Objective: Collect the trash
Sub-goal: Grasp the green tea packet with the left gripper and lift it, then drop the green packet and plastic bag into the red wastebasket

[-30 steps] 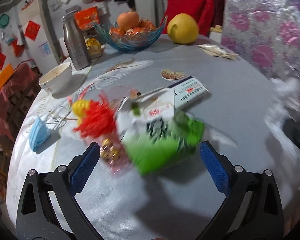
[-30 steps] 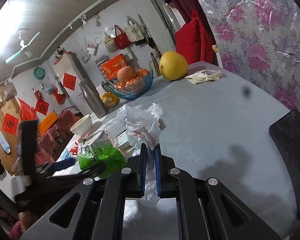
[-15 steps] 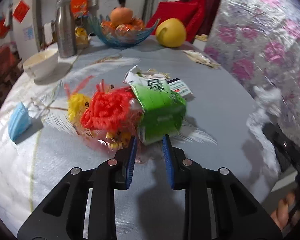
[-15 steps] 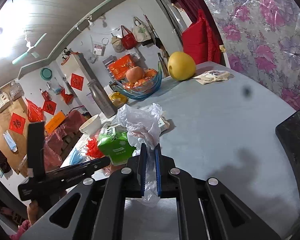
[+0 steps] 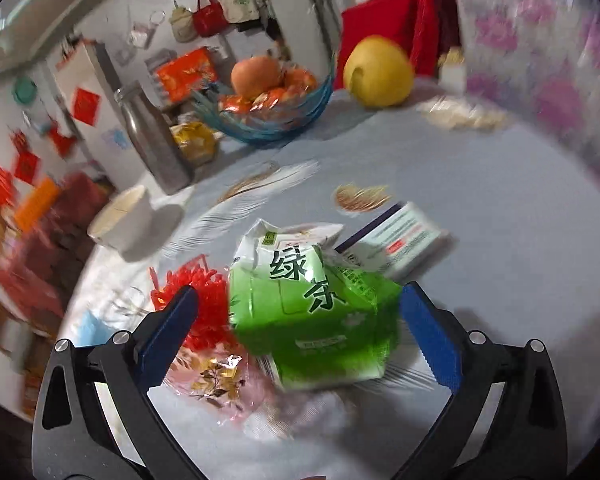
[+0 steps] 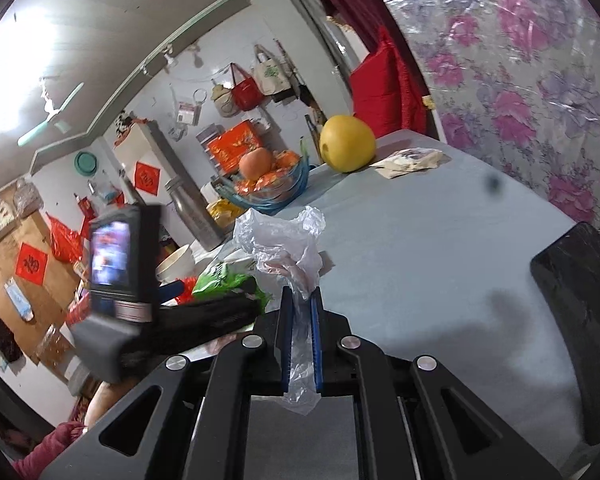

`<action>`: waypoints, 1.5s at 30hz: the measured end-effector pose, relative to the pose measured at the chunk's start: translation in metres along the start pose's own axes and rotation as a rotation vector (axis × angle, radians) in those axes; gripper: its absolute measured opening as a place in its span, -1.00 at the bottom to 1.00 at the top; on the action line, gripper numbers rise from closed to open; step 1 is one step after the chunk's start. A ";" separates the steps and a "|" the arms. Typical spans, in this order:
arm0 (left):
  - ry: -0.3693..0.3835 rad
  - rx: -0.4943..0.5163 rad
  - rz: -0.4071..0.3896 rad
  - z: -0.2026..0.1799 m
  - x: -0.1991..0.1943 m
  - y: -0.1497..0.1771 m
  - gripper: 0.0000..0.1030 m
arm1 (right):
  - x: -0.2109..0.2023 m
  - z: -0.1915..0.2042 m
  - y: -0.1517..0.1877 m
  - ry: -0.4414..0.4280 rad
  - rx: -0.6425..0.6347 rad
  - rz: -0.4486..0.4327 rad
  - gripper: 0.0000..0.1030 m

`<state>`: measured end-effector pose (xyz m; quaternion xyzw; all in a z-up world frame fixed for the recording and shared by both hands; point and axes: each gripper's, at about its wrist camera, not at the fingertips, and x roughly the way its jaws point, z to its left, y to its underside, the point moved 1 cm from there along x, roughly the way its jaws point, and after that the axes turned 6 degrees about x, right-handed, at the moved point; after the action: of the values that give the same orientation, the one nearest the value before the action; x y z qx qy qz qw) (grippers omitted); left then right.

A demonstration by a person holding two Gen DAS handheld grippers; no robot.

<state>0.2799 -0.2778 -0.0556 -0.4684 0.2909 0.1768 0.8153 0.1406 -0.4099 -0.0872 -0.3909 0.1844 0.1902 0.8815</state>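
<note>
From my left wrist camera, the left claw (image 5: 296,320) is opening, its blue pads (image 5: 168,332) standing wide on either side of the green tea carton (image 5: 312,312) without pressing it. The carton sits tilted on the surface (image 5: 480,208), against a red tassel (image 5: 196,300) and a clear wrapper (image 5: 212,376), with a white box (image 5: 396,240) just behind. If I close now, I judge the pads could snag the tassel or crush the carton askew.

From my right wrist camera, the right claw (image 6: 300,332) is clenched on a thin plastic bag (image 6: 284,244). The film looks slippery; a tug could pull it free, and the bag's mouth is bunched, so trash may miss it.
</note>
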 end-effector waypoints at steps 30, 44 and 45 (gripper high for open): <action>0.016 0.012 -0.043 0.005 0.004 0.008 0.51 | -0.013 0.007 0.000 -0.036 -0.013 -0.020 -0.79; 0.313 -0.213 -0.278 0.150 -0.143 0.057 0.51 | -0.017 0.040 0.014 -0.112 -0.072 0.007 -0.79; 0.298 -0.224 -0.269 0.162 -0.146 0.066 0.51 | -0.016 0.045 0.016 -0.121 -0.079 0.015 -0.80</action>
<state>0.1805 -0.1065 0.0581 -0.6117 0.3216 0.0266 0.7223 0.1266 -0.3690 -0.0614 -0.4118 0.1259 0.2271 0.8735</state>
